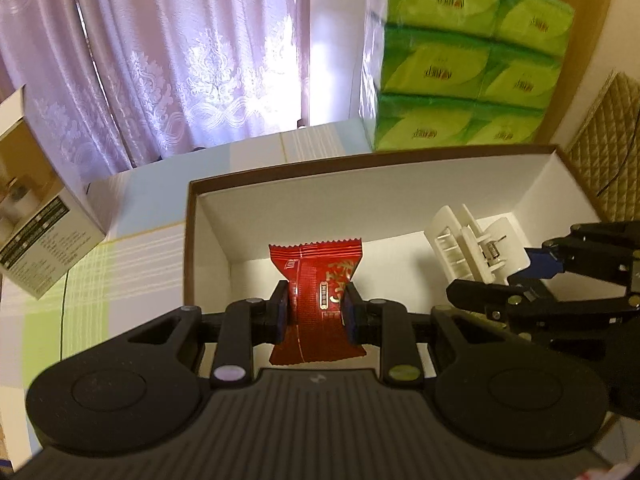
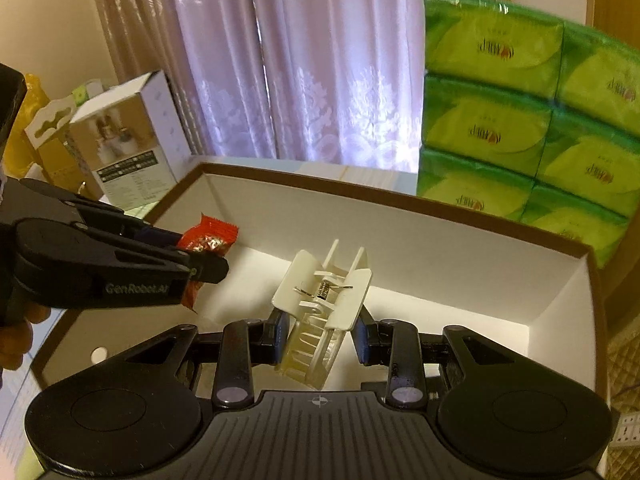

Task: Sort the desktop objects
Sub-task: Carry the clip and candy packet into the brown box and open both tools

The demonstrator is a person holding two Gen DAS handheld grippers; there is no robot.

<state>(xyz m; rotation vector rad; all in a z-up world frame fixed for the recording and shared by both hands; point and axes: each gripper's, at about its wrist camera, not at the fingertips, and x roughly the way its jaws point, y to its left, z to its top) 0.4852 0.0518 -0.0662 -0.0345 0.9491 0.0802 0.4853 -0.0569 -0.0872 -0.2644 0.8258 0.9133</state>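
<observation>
From the left wrist camera, the left gripper [image 1: 316, 307] is clenched on a red foil candy wrapper with gold lettering [image 1: 316, 280], its blue pads pinching the packet at its waist. The packet hangs over the open white cardboard box with a brown rim [image 1: 192, 216], above the box's left half. At the right edge, the right gripper [image 1: 514, 276] reaches in over the box, grasping a cream-white plastic claw hair clip with a metal spring [image 1: 468, 240]. Behind the box stands a stacked pack of green tissue packets [image 1: 464, 60]; a white printed carton [image 1: 36, 240] sits on the checked tablecloth [image 1: 120, 260] to the left, before a pale lilac curtain [image 1: 160, 60].

From the right wrist camera, the right gripper [image 2: 320, 338] pinches the hair clip [image 2: 320, 304] between its pads, tilted, over the box [image 2: 400, 200] interior. The left gripper [image 2: 202, 258] enters from the left with the candy wrapper [image 2: 208, 238] clamped above the box's left end. Part of a hand [image 2: 16, 332] shows at the left edge.
</observation>
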